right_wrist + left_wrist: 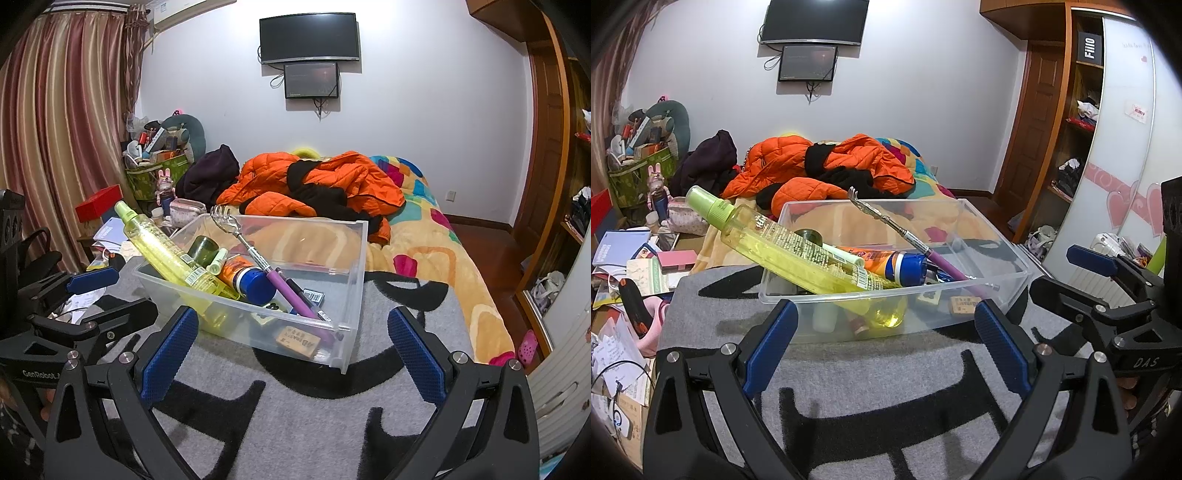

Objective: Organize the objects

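Grey-and-black blanket point(871, 373) ahead of both empty, spread tongs: clear plastic bin point(993, 236) already loaded, seemingly little left outside.

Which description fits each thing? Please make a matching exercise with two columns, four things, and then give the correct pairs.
Things
1. spray bottle
2. back scratcher
3. jacket
4. clear bin

Descriptions
A. orange, crumpled on the bed
B. stands on the grey and black mat
C. yellow liquid, its green cap leans out over the bin's rim
D. metal claw end up, purple handle down in the bin

Pairs: 1-C, 2-D, 3-A, 4-B
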Tool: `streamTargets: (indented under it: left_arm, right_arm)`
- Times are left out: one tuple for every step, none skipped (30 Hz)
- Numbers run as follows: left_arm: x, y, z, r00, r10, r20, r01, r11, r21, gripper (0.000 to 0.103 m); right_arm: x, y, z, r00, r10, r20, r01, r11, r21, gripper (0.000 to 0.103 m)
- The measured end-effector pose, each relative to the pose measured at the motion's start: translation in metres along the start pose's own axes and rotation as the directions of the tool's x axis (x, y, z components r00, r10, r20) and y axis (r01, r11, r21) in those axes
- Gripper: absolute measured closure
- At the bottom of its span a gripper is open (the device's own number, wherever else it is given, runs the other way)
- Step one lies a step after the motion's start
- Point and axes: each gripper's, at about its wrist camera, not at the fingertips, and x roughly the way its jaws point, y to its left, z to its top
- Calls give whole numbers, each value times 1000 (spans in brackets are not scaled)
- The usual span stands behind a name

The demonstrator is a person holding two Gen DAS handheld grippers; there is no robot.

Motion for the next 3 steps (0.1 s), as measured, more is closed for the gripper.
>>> streamTargets:
  left_arm:
    - [0,0,0,1000,-2,-1,2,1000,-3,6]
    - [0,0,0,1000,-3,-2,3,1000,-4,6]
    - [0,0,0,1000,-2,-2,2,1000,-4,6]
  right_arm:
    - [1,0,-1,1000,2,-2,-2,1000,1,1]
    - [1,0,-1,1000,3,-4,-3,1000,2,1]
    - [2,1,-1,1000,4,-6,-4,1000,3,1]
